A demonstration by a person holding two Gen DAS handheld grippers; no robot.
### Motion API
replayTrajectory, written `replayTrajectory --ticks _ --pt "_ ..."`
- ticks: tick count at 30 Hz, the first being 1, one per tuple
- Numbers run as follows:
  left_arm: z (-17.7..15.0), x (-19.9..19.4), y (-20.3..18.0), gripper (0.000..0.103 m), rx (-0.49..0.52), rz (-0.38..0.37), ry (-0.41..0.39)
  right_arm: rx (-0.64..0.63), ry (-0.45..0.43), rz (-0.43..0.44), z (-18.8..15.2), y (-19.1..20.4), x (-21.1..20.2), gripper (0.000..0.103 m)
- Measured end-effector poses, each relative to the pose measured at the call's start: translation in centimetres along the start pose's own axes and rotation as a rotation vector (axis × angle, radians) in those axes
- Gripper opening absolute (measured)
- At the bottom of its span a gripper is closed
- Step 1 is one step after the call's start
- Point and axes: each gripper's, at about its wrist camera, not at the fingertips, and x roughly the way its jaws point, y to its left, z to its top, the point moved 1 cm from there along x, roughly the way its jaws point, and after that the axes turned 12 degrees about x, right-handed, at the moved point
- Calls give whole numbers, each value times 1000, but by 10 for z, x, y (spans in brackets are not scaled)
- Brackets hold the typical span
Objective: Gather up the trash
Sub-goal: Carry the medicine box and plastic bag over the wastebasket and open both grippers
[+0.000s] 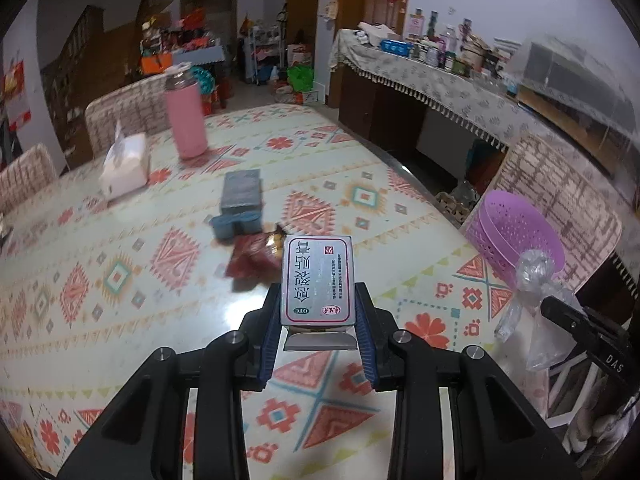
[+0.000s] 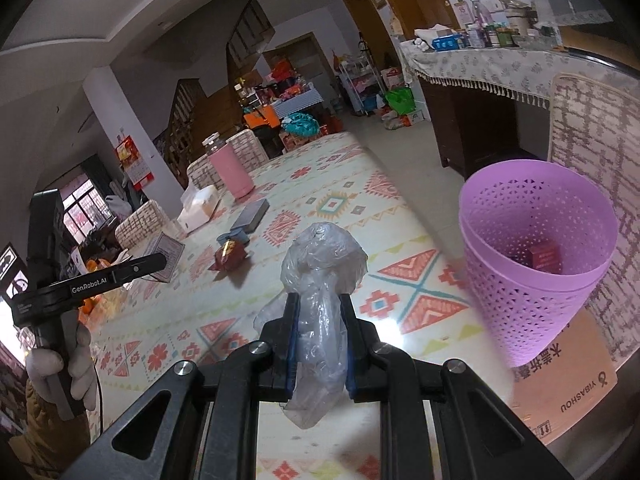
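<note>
The right gripper point(image 2: 319, 336), jaws clenched on a crumpled plastic bag point(image 2: 320, 280), was nearer the purple basket point(image 2: 532, 280), which stood to its right. The left gripper point(image 1: 318, 344) clamped a small box point(image 1: 318, 280), farther from that basket.

Red wrapper point(image 1: 250, 258): we see it blurred, its right edge hidden behind the box point(image 1: 318, 280).
Basket point(image 2: 536, 256): we cannot read the red carton point(image 2: 544, 258) inside.
Cardboard carton point(image 2: 568, 384): partly under the basket.
</note>
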Motion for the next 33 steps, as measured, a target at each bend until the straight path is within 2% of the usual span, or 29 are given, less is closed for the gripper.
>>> replayTrajectory --ticks 11,20,24,33 --pt "20 26 -54 33 127 82 17 67 -8 -12 15 -45 -5 20" --pt "34 46 -85 33 179 67 41 98 -25 -22 26 -69 -11 20" --pt "46 55 -100 33 195 31 54 106 -42 -35 35 -82 -18 20" --pt "95 84 -153 33 225 -128 64 125 -103 -96 63 -115 -35 20"
